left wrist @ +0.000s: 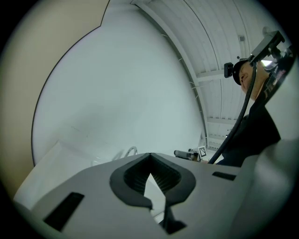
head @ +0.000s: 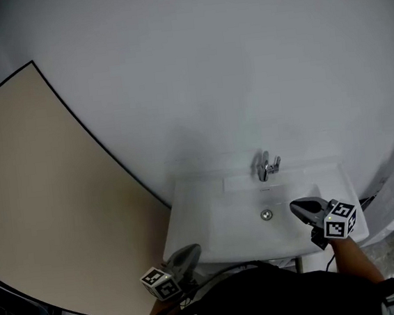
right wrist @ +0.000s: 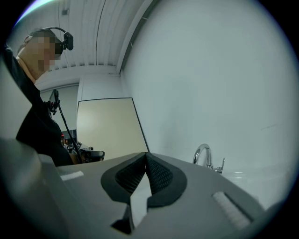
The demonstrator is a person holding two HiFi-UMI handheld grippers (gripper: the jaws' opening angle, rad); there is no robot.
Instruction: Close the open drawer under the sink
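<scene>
- Left gripper (head: 187,253): we hold it low at the front left corner of the sink (head: 202,205), just outside the rim and pointing about level. Its marker cube (head: 161,283) sits nearest our body.
- Left fingers, in the left gripper view (left wrist: 149,156): tips pressed together, nothing between them. The faucet shows just left of the tips, and the right gripper lies beyond on the right.
- Right gripper (head: 302,207): we hold it over the front right part of the basin, tilted slightly downward, with its tip toward the drain (head: 266,214). Its marker cube (head: 340,219) hangs over the sink's front right edge, and our bare forearm (head: 355,259) runs back from it.
- Right fingers, in the right gripper view (right wrist: 145,155): tips pressed together, gripping nothing. The faucet stands to their right and the beige panel lies ahead on the left.
- Sink: a white basin set against the white wall (head: 208,68). It holds the drain at its bottom, and the chrome faucet (head: 266,167) stands on the back ledge.
- Beige panel (head: 41,204): it has a dark edge and fills the left side, next to the sink.
- Drawer under the sink: it lies below the basin's front edge. The sink and our dark clothing (head: 267,296) hide it, so no view shows it.
</scene>
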